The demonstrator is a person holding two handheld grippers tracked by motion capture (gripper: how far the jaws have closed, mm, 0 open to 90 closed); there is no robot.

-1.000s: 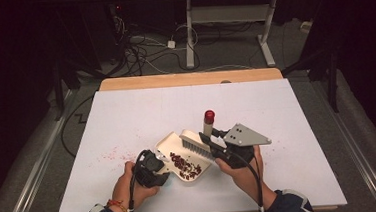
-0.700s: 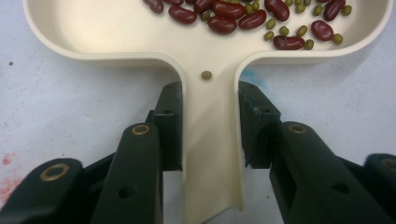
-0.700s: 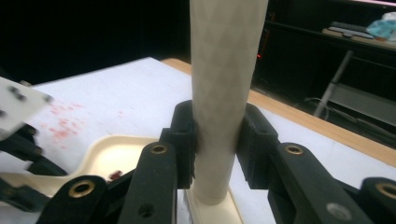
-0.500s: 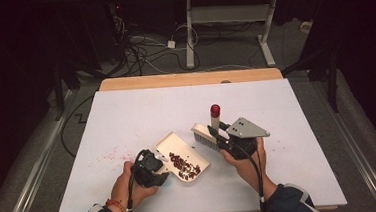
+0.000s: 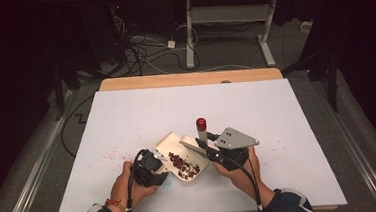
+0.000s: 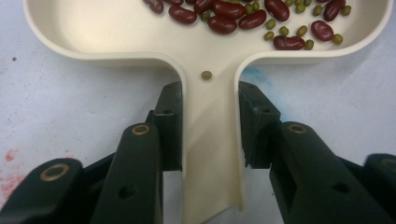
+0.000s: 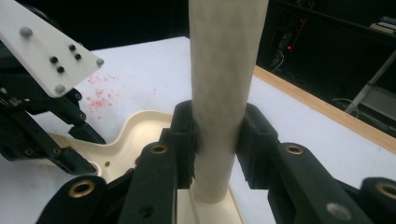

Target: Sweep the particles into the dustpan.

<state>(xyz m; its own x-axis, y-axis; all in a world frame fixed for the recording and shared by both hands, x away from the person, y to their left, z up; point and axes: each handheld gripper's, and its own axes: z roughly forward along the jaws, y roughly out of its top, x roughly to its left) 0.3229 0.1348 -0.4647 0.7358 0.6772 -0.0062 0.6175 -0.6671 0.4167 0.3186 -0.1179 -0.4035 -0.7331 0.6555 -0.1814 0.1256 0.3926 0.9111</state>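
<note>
Jaws of both grippers were clamped: left gripper (image 5: pixel 152 164) on the dustpan (image 5: pixel 171 142) handle, right gripper (image 5: pixel 210 152) on the brush (image 5: pixel 201 130) handle.

Dustpan lay flat on the table (image 5: pixel 288 129), beans (image 5: pixel 184 164) inside, handle toward the left jaws. Brush stood nearly upright at the pan's right edge, red tip up. Compared with half a second earlier, the brush had come back left against the pan; the pan hadn't shifted.

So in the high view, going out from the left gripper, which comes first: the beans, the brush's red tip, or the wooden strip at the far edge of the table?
1. Beans: just right of the left gripper, in the cream dustpan it clamps.
2. Brush's red tip: farther right and beyond the dustpan.
3. Wooden strip: farthest, along the table's far edge.
</note>
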